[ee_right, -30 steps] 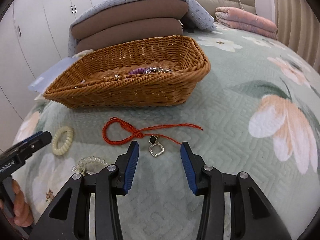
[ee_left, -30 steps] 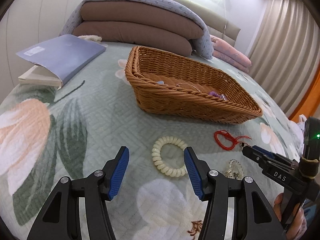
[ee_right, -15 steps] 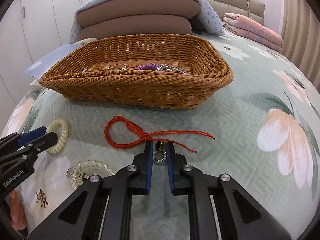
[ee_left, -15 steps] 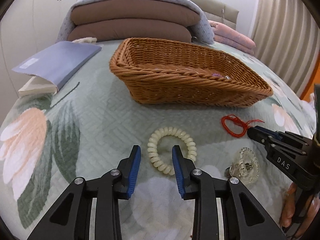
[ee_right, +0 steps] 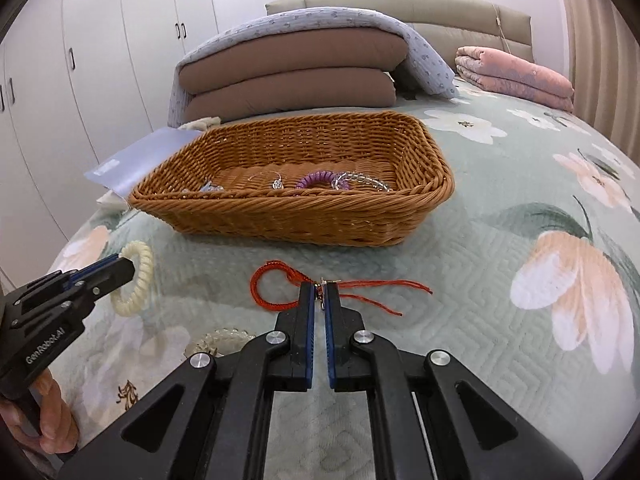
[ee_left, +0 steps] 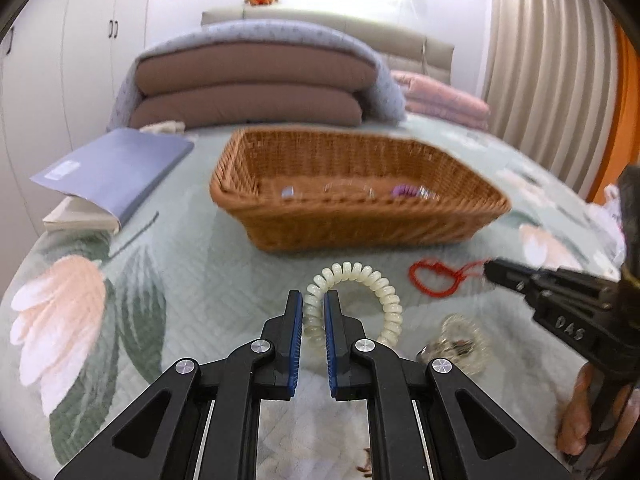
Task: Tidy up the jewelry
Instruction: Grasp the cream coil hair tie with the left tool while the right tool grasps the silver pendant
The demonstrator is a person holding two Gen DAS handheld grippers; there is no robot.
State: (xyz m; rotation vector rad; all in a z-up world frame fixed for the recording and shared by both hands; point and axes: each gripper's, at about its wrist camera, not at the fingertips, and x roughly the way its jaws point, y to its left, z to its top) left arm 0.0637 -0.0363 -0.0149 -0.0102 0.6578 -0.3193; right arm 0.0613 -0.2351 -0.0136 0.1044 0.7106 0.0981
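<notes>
"DAS" on right tongs (ee_left: 490,271), "GenRobot.AI" on left tongs (ee_right: 124,268)

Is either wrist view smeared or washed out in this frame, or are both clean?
Left wrist view: wicker basket and its contents are motion-blurred, and the wall above the headboard is blown out. Right wrist view: sharp, with the basket weave crisp and only mild glare at the top. Both show fisheye bending at the edges.

On a flowered bedspread (ee_right: 500,200): one wicker basket (ee_right: 304,216), one cream spiral hair tie (ee_left: 360,280), one red cord necklace (ee_right: 276,284), one clear coil bracelet (ee_left: 460,338) — plus two grippers, left (ee_left: 312,304) and right (ee_right: 319,294), one blue book (ee_left: 116,168), two brown cushions (ee_right: 288,76).
</notes>
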